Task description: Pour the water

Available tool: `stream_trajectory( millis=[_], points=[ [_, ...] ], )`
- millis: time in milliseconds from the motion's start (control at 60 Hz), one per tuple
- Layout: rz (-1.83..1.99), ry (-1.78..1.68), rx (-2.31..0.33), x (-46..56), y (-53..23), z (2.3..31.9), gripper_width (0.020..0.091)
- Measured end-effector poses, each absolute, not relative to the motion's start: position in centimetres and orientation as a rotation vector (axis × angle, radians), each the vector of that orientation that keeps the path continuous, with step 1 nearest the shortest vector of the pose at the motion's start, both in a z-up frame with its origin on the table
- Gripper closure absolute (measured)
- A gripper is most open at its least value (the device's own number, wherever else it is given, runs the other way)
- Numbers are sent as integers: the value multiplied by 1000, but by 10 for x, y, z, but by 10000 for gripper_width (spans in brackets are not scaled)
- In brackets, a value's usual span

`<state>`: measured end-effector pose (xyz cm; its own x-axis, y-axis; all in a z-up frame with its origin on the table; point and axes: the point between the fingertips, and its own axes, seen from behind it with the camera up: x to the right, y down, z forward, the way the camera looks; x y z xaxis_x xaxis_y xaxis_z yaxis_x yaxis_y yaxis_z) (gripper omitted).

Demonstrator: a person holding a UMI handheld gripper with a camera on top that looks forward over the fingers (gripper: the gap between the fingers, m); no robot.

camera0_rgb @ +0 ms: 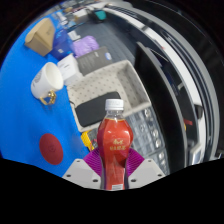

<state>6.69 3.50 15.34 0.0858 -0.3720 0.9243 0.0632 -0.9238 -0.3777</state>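
Blue table, tongs on bottle

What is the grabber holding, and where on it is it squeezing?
The gripper holds a red bottle with a white cap. Its two fingers press on the bottle's lower body, one from each side.

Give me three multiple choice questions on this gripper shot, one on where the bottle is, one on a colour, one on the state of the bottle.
1. Where is the bottle?
A. Between the gripper fingers
B. Lying on the blue table
C. Inside the white mug

2. What colour is the bottle's cap?
A. Green
B. White
C. Black

3. How does the bottle stand?
A. Tipped flat
B. Upside down
C. Upright, cap on

Answers: 1 A, the purple pads flank its lower body. 2 B, the cap on top is white. 3 C, its neck points up with the cap on.
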Motion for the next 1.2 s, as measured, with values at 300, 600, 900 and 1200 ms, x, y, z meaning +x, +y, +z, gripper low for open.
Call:
stream_trajectory(
  millis=[300, 600, 900, 1200],
  points=[
    [-2172, -431, -2204, 83, 140, 161, 835],
    [-2378, -1068, -2188, 85, 189, 167, 837],
    [-2432, -1250, -2152, 82, 201, 161, 834],
    [-2199, -439, -2173, 80, 161, 189, 833]
  ],
)
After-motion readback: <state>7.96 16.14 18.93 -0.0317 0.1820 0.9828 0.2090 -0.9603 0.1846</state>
